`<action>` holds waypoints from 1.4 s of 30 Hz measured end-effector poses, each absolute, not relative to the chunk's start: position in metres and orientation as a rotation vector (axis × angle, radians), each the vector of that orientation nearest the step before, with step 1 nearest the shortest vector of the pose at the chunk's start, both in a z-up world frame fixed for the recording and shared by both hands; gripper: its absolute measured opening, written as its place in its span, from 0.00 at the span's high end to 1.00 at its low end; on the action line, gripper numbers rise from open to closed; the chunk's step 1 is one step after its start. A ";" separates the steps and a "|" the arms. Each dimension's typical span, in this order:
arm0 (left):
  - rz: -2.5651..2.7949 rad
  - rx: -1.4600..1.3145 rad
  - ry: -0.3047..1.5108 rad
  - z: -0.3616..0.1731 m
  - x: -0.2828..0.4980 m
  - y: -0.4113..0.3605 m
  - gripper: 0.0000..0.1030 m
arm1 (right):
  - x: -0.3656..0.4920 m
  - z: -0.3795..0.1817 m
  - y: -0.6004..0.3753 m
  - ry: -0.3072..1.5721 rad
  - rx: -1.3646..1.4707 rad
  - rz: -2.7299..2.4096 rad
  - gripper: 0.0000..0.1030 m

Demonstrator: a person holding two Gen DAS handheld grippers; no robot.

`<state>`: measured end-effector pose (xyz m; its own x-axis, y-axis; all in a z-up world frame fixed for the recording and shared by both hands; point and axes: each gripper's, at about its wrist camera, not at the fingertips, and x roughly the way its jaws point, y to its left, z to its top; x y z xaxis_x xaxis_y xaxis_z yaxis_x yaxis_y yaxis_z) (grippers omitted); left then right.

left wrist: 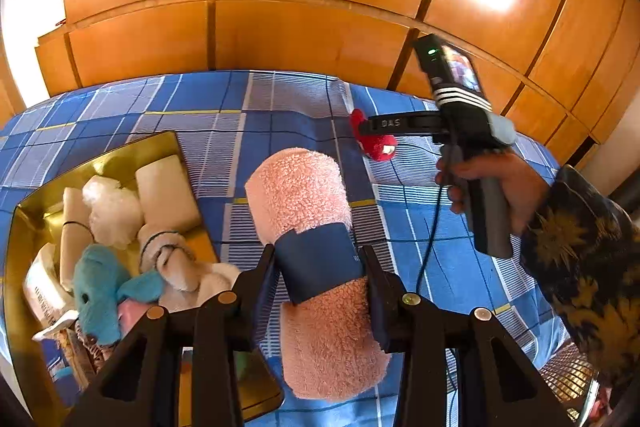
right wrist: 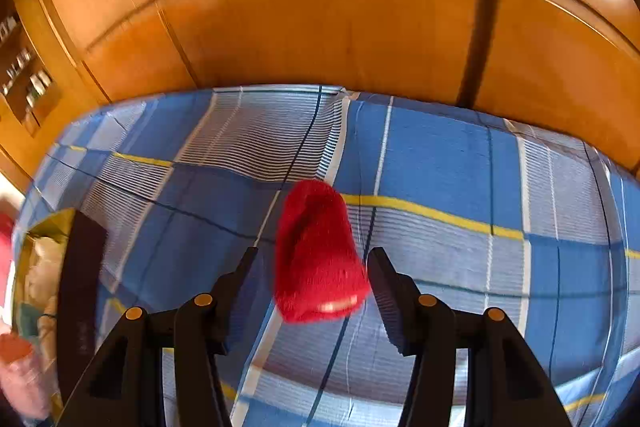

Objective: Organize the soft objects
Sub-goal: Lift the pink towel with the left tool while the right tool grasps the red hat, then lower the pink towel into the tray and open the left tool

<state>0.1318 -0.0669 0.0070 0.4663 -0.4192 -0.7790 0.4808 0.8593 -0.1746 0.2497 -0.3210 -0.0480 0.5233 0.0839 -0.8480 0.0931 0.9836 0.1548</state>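
Note:
My left gripper (left wrist: 318, 255) is shut on a pink rolled towel (left wrist: 304, 195) at its dark blue band, holding it above the bed beside a gold tray (left wrist: 120, 155). In the tray lie a light blue plush (left wrist: 100, 287), white rolled towels (left wrist: 168, 191) and other soft items. A red plush toy (right wrist: 316, 251) lies on the checked bed cover (right wrist: 440, 155) between the fingers of my right gripper (right wrist: 312, 255). Those jaws stand apart, with a clear gap on the left side. In the left wrist view the right gripper (left wrist: 368, 135) reaches over the red toy (left wrist: 378, 147).
A wooden wardrobe (left wrist: 280, 27) closes off the far side of the bed. A hand in a patterned sleeve (left wrist: 580, 247) holds the right gripper, and a cable (left wrist: 432, 227) hangs from it. The tray's edge (right wrist: 48, 223) shows at far left in the right wrist view.

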 end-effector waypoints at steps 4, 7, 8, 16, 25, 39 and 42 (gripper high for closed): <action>-0.545 0.059 0.941 0.006 0.130 -0.061 0.61 | 0.264 -0.065 -0.316 1.076 0.147 -0.005 0.52; -0.541 0.050 0.939 0.006 0.128 -0.058 0.61 | 0.260 -0.066 -0.309 1.068 0.094 -0.011 0.66; -0.538 0.048 0.939 0.006 0.127 -0.058 0.61 | 0.257 -0.064 -0.309 1.063 0.092 -0.008 0.68; -0.503 0.033 0.902 0.012 0.120 -0.045 0.61 | 0.195 -0.036 -0.296 1.036 0.087 0.045 0.69; -0.445 0.042 0.835 0.024 0.104 -0.027 0.61 | 0.113 -0.063 -0.279 1.111 0.101 0.080 0.68; -0.382 0.049 0.812 0.021 0.087 -0.003 0.60 | 0.100 -0.071 -0.282 1.002 0.125 0.089 0.63; -0.373 0.045 0.812 0.021 0.086 0.000 0.60 | 0.099 -0.072 -0.280 0.995 0.118 0.088 0.62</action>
<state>0.0856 0.0003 0.0209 0.6270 -0.3082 -0.7155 0.3423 0.9340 -0.1024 0.0989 -0.2799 -0.0718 0.5417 0.1279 -0.8308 -0.0200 0.9900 0.1393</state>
